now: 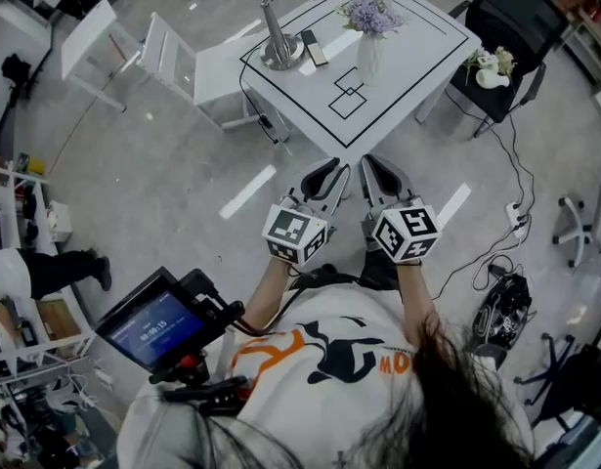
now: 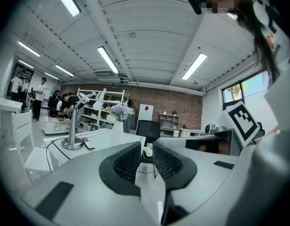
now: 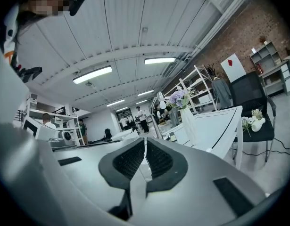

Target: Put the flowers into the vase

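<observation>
Evidently between grasps: left gripper (image 1: pixel 331 174) and right gripper (image 1: pixel 373 169) held side by side short of the desk (image 1: pixel 417 57), both empty. Left fingers slightly spread, right fingers pressed together. Vase (image 1: pixel 367 57) at twelve o'clock, purple blooms (image 1: pixel 370 14) already in. White flowers (image 1: pixel 491 64) on the chair (image 1: pixel 515 18) at two o'clock, likely next.

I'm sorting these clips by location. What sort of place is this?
Probably an open-plan office or lab workspace: a white square table marked with black lines, a black office chair, and ceiling strip lights over a red brick wall.
</observation>
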`<state>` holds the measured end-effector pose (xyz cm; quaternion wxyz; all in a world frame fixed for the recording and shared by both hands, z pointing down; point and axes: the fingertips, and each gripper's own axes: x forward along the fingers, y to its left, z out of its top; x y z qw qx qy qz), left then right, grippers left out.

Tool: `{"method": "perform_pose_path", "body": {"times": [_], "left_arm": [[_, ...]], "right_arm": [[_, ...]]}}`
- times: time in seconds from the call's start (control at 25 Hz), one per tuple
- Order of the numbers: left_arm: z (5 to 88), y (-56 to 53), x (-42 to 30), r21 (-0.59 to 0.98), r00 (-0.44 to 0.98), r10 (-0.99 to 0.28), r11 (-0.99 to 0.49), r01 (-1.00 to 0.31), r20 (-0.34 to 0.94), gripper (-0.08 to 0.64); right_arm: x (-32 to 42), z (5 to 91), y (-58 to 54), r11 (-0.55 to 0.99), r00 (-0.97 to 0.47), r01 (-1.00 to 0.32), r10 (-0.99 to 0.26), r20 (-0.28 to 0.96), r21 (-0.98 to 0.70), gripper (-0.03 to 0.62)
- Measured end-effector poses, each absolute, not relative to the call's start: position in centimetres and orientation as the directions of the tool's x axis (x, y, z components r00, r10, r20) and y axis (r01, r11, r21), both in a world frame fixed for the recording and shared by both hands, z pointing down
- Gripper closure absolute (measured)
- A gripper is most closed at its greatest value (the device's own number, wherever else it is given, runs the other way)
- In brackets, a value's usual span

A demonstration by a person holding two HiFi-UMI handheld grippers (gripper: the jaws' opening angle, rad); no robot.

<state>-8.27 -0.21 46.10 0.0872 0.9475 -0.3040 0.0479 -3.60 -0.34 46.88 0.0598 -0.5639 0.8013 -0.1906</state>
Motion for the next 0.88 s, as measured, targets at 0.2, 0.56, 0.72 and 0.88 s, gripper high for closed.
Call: {"method": "perform_pose_path", "body": {"times": [0.2,0.56,0.72,0.88], "left_arm": [[46.6,2.8,-10.3,0.154,0.832,-0.535,-0.819,-0.553,0.145,0.476],[46.8,8.4,-12.0,0.154,0.849,-0.511,-0.835,-0.528,0.137,0.476],[47.0,9.4,-12.3,0.152,0.851,-0.506,-0.839,-0.523,0.139,0.476],[47.1,9.5,-12.1,0.152,0.856,-0.496,-0.844,-0.514,0.143,0.476]], "right_arm": [[-5.9,47.6,3.0,0.257,-0.327,-0.893,-0.935,0.140,-0.370,0.568],[-7.8,47.6,8.8,0.243,-0.308,-0.905,-0.941,0.142,-0.348,0.569],[-8.1,47.7,10.2,0.237,-0.300,-0.909,-0.943,0.144,-0.342,0.571],[-8.0,47.7,10.3,0.232,-0.293,-0.915,-0.944,0.150,-0.331,0.572]]}}
